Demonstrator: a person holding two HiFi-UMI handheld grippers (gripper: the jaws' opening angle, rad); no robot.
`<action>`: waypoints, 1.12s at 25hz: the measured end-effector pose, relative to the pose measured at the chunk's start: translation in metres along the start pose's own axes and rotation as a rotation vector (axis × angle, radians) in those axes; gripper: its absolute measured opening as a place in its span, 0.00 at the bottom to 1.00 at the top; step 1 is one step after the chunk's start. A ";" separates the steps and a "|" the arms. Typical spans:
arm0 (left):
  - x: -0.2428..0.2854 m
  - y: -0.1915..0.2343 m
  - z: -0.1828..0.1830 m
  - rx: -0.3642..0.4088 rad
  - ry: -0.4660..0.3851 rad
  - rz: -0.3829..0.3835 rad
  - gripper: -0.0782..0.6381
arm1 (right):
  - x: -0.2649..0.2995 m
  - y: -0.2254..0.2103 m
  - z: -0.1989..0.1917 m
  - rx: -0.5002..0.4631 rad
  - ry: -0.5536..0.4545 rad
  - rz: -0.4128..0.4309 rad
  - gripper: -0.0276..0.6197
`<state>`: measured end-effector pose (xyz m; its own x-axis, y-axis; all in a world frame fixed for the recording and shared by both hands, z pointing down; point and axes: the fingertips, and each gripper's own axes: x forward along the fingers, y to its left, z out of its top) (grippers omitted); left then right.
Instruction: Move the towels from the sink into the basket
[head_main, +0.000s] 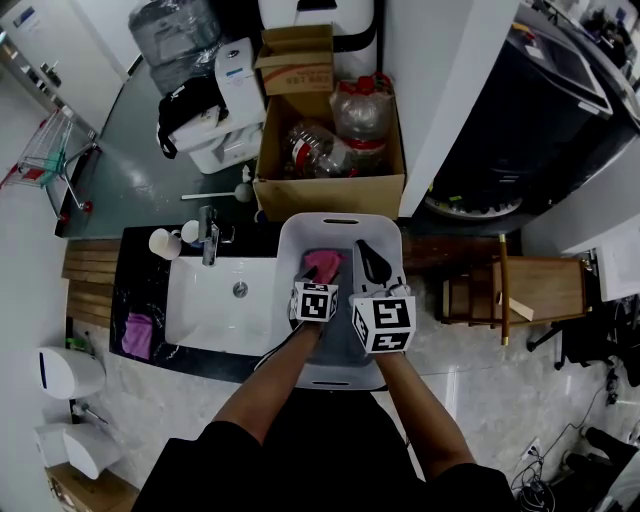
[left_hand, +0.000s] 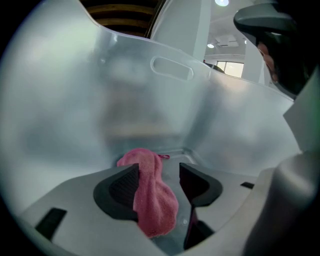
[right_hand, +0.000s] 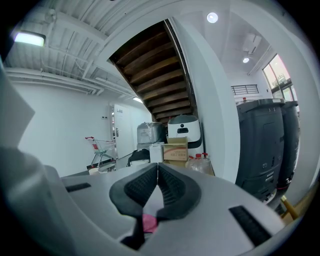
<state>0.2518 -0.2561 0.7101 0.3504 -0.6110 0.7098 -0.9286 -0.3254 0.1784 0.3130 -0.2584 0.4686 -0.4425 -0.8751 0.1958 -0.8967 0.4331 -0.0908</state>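
A white plastic basket (head_main: 290, 240) stands to the right of the white sink (head_main: 215, 310), whose basin looks bare. A pink towel (head_main: 322, 265) lies in the basket. Inside the basket, my left gripper (left_hand: 159, 172) is open. The pink towel (left_hand: 152, 200) hangs between its jaws against the left pad, and the right pad stands apart from it. The basket wall (left_hand: 170, 100) fills that view. My right gripper (head_main: 368, 250) hovers over the basket's right half, nearly level. In its own view the right gripper (right_hand: 158, 170) is shut with nothing between its pads, and a bit of pink towel (right_hand: 148, 221) shows below.
A purple cloth (head_main: 137, 335) lies on the dark counter left of the sink. A faucet (head_main: 209, 235) and a cup (head_main: 164, 243) stand behind the basin. A cardboard box of plastic bottles (head_main: 330, 150) is beyond the basket. A wooden stool (head_main: 510, 290) stands at the right.
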 end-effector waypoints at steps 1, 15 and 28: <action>0.001 -0.006 0.001 -0.011 0.003 -0.032 0.48 | 0.000 0.000 0.000 0.000 0.000 0.000 0.07; 0.011 0.004 -0.009 -0.050 0.041 -0.040 0.47 | -0.013 0.006 0.002 -0.017 -0.010 0.008 0.07; -0.055 -0.016 0.058 -0.090 -0.115 -0.027 0.47 | -0.027 0.000 0.020 0.007 -0.028 0.013 0.07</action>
<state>0.2544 -0.2597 0.6289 0.3824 -0.6834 0.6219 -0.9240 -0.2800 0.2604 0.3246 -0.2391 0.4443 -0.4538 -0.8753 0.1671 -0.8910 0.4428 -0.1002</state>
